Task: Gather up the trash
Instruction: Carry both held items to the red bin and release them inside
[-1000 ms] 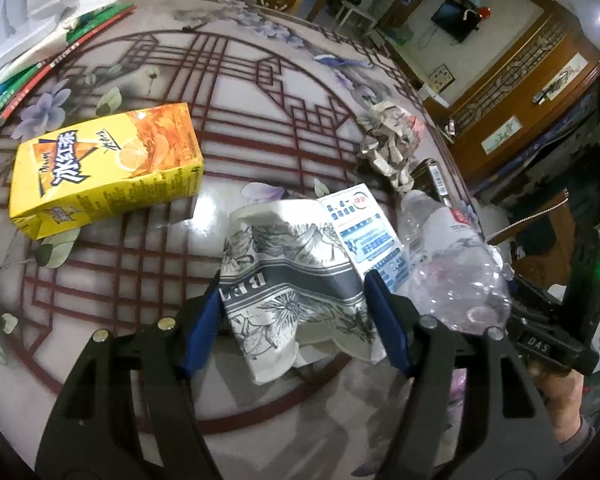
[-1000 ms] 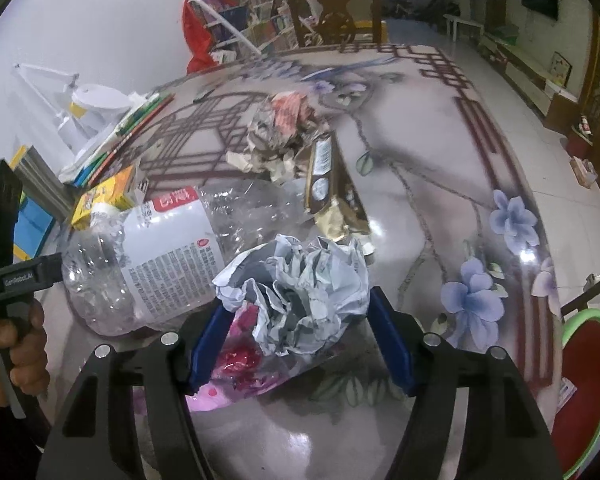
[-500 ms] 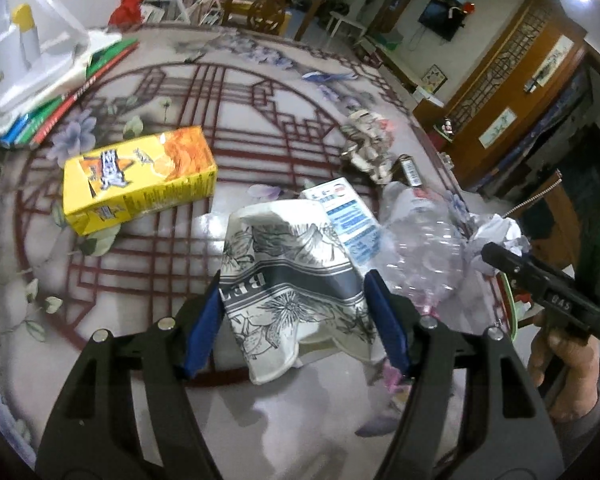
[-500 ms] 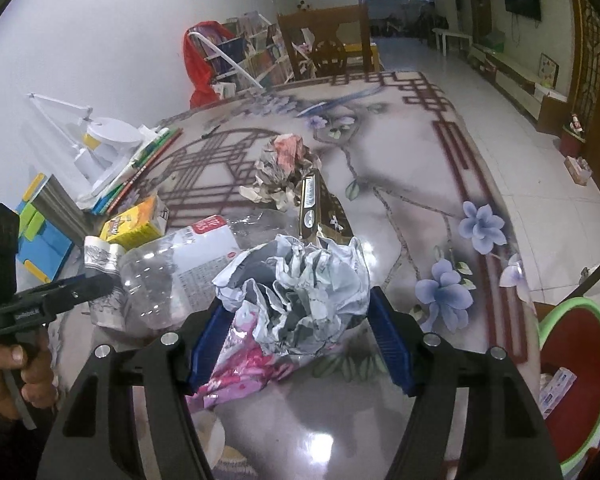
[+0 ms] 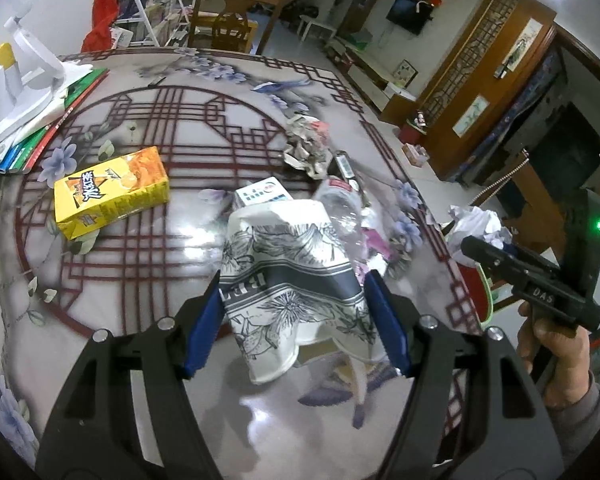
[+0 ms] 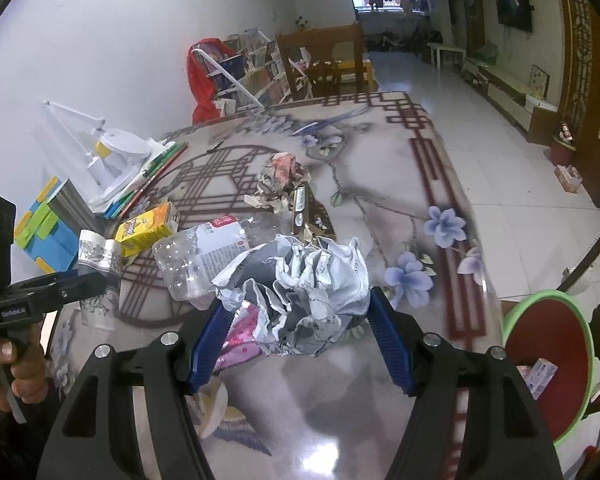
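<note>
My left gripper (image 5: 294, 320) is shut on a crushed paper cup (image 5: 288, 272) with a grey flower print, held above the patterned table (image 5: 140, 264). My right gripper (image 6: 296, 336) is shut on a crumpled paper ball (image 6: 300, 292), held above the table's right part. On the table lie a yellow drink carton (image 5: 112, 190), a clear plastic bottle (image 6: 204, 256), a white-blue carton (image 5: 262, 194), a crumpled paper wad (image 6: 280, 178), a brown wrapper (image 6: 300, 208) and a pink wrapper (image 6: 240, 340). A red bin with a green rim (image 6: 548, 360) stands below the table's right edge.
A white desk lamp (image 5: 16, 80) rests on books (image 5: 60, 116) at the table's far left. Blue and green blocks (image 6: 44, 236) sit beside them. A wooden chair (image 6: 324, 64) stands behind the table. The table's right edge drops to tiled floor (image 6: 500, 152).
Both grippers have risen away from the table with their loads. The table litter looks smaller and farther off. The red bin has come further into the right wrist view.
</note>
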Demonstrator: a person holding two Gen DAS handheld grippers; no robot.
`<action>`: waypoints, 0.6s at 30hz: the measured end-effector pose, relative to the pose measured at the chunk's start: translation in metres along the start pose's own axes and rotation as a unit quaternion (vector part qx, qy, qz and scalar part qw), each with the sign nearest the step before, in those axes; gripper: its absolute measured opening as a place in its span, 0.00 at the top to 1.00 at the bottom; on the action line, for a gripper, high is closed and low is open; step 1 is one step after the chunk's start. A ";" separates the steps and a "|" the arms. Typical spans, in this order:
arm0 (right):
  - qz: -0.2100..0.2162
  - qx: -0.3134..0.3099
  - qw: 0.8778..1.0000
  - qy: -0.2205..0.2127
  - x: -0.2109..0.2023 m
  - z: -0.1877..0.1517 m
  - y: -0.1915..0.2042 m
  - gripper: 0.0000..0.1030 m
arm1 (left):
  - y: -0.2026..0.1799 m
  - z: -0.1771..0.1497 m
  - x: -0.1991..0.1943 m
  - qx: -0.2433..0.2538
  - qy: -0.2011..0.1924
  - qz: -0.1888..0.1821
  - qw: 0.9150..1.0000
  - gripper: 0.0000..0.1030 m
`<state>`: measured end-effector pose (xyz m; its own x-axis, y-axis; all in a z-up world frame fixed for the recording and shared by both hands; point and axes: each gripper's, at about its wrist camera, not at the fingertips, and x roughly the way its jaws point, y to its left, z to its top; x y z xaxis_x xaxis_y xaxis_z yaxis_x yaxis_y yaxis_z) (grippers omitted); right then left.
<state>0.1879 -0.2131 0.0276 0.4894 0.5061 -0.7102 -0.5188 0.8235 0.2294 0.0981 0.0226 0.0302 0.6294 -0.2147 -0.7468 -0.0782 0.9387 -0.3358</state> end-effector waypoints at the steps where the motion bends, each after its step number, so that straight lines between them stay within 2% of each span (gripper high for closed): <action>1: 0.000 0.002 1.000 -0.002 -0.003 -0.001 -0.002 0.36 | -0.003 0.000 -0.001 0.002 0.000 -0.002 1.000 0.36; 9: -0.007 0.022 1.000 -0.018 -0.033 -0.006 -0.029 0.36 | -0.049 0.008 0.005 0.032 0.006 -0.028 0.999 0.36; 18: -0.042 0.051 0.997 -0.030 -0.068 -0.015 -0.084 0.36 | -0.128 0.018 0.053 0.082 0.033 -0.077 0.993 0.36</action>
<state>0.1877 -0.3205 0.0473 0.5714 0.4456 -0.6892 -0.4007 0.8843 0.2395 0.1553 -0.1041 0.0444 0.5713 -0.3711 -0.7320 0.1451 0.9235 -0.3550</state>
